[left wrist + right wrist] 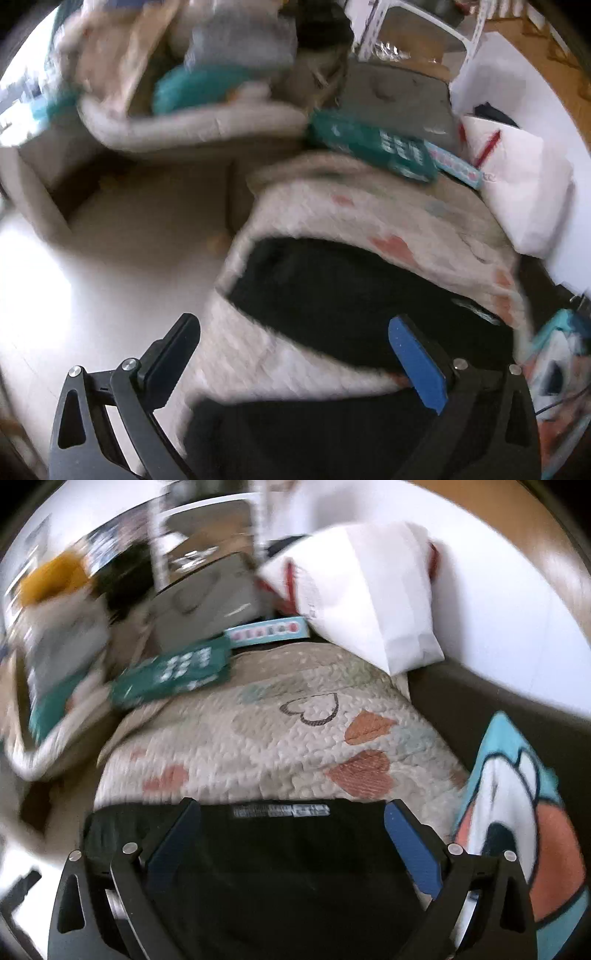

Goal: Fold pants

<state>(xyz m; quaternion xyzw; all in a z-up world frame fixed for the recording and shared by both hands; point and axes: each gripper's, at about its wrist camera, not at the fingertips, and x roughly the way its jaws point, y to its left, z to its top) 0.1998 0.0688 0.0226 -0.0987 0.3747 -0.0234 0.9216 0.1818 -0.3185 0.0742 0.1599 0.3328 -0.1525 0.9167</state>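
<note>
Black pants (332, 295) lie on a quilted cream bedspread with orange hearts (369, 218). In the left wrist view a second black stretch of them shows at the bottom (303, 435), with quilt between the two. My left gripper (295, 332) is open and empty above the quilt and pants. In the right wrist view the pants (288, 867) lie flat with a white label near their far edge (280, 809). My right gripper (291, 812) is open over that edge, its fingers apart on either side of the label. Both views are blurred.
A green box (173, 675) and a white paper bag (369, 590) lie at the far end of the quilt (258, 738). A Donald Duck cushion (517, 812) sits at the right. A pale floor (74, 295) lies left of the bed. Piled cloth and clutter (184, 92) stand beyond.
</note>
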